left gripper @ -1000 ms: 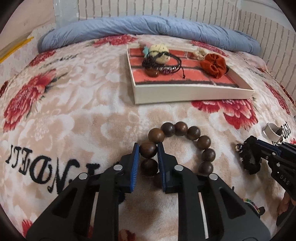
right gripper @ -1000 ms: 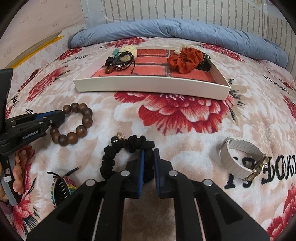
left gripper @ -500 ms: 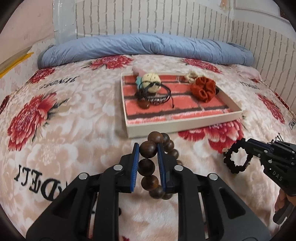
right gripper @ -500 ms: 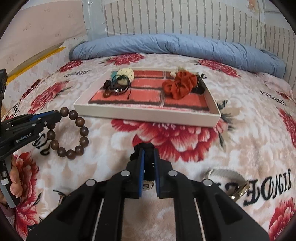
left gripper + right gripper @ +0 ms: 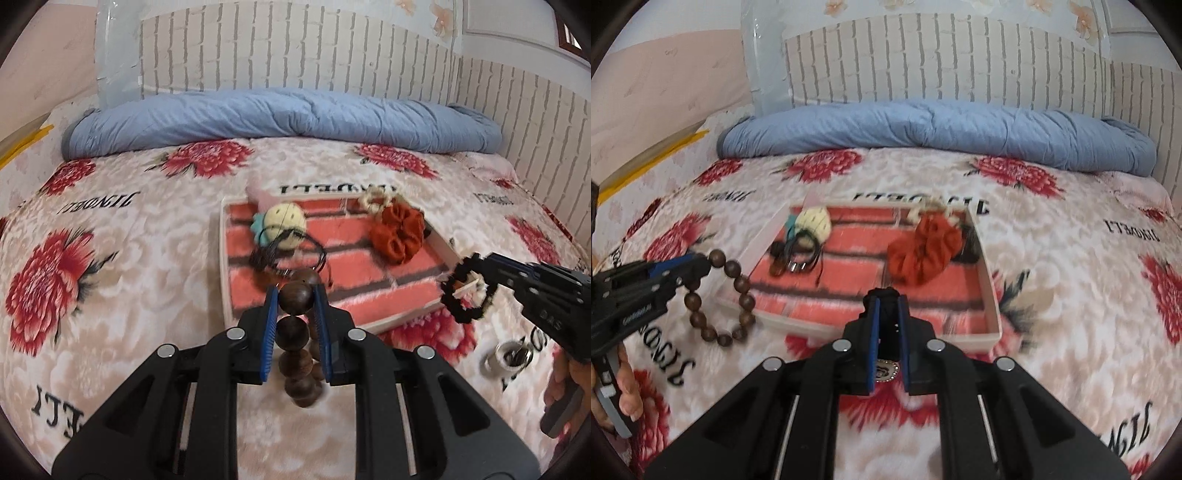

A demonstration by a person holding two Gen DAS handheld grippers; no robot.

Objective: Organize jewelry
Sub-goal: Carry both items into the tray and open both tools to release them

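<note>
My left gripper (image 5: 294, 295) is shut on a brown wooden bead bracelet (image 5: 293, 332), which hangs in the air in front of the white tray (image 5: 224, 258). It also shows in the right wrist view (image 5: 738, 284) at the tray's left edge. My right gripper (image 5: 887, 306) is shut on a black scrunchie (image 5: 466, 291), held up near the tray's right front corner. The tray (image 5: 991, 295) has a red brick-pattern lining and holds a red scrunchie (image 5: 921, 251), dark cord bracelets (image 5: 798, 254) and a cream round item (image 5: 814, 221).
A pale watch band (image 5: 511, 356) lies on the floral blanket at the right. A rolled blue duvet (image 5: 280, 118) lies along the back against the brick-pattern wall. A hand (image 5: 624, 391) holds the left gripper.
Both grippers lifted their items off the blanket and moved forward to the tray. The bead bracelet now hangs from the left gripper, the black scrunchie from the right.
</note>
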